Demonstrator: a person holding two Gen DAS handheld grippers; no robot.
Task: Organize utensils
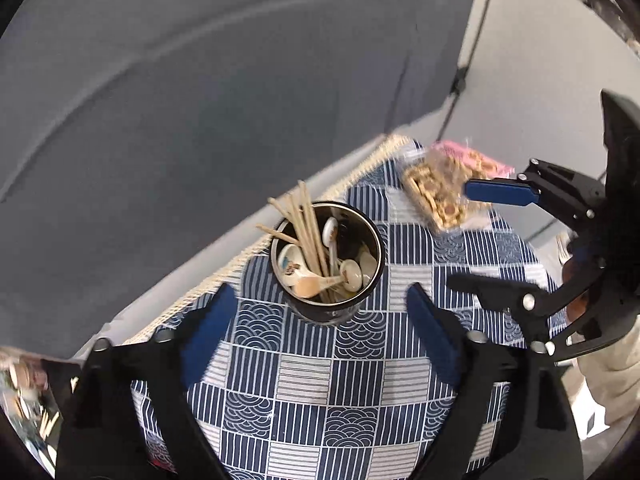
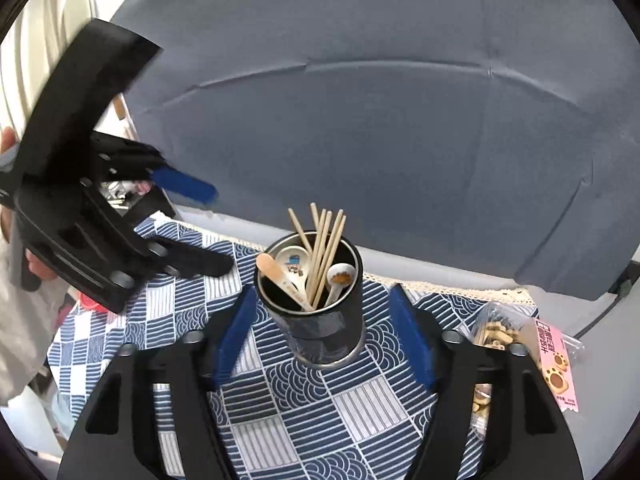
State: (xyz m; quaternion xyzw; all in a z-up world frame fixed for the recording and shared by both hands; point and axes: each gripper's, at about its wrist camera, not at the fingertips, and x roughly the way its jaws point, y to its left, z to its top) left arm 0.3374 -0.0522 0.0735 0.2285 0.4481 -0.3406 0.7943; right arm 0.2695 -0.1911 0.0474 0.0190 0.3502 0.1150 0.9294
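In the left wrist view, the left gripper [image 1: 322,318] is hanging over the patterned blue-and-white cloth [image 1: 304,384] that is covering the desk, its jaws standing wide apart with nothing pressed between the blue pads. Just ahead of them, the dark metal cup [image 1: 362,236] is standing upright on the cloth near the fringed far edge, clear of both pads. Wooden chopsticks [image 1: 306,224] are leaning out of it toward the grey backdrop [image 1: 200,100], and white ceramic spoons [image 1: 290,262] and a pale wooden spoon [image 1: 310,286] are lying inside. Further right, a clear bag of biscuits [image 1: 436,188] with a pink label is lying on the cloth, and the right gripper [image 1: 460,236] is reaching in from the right edge, jaws spread open and empty, the upper blue pad showing in front of the bag

In the right wrist view, the left gripper [image 2: 222,228] is coming in from the left, held by a hand [image 2: 36,268], its jaws gaping with nothing in them. In the middle, the right gripper [image 2: 322,332] is flanking the cup [image 2: 320,328], one blue pad on each side, neither one touching the wall. The chopsticks [image 2: 326,248] are sticking up out of the cup beside the spoons [image 2: 340,274]. At the right, the bag of biscuits [image 2: 496,330] is lying on the cloth [image 2: 304,416] just beyond the right finger
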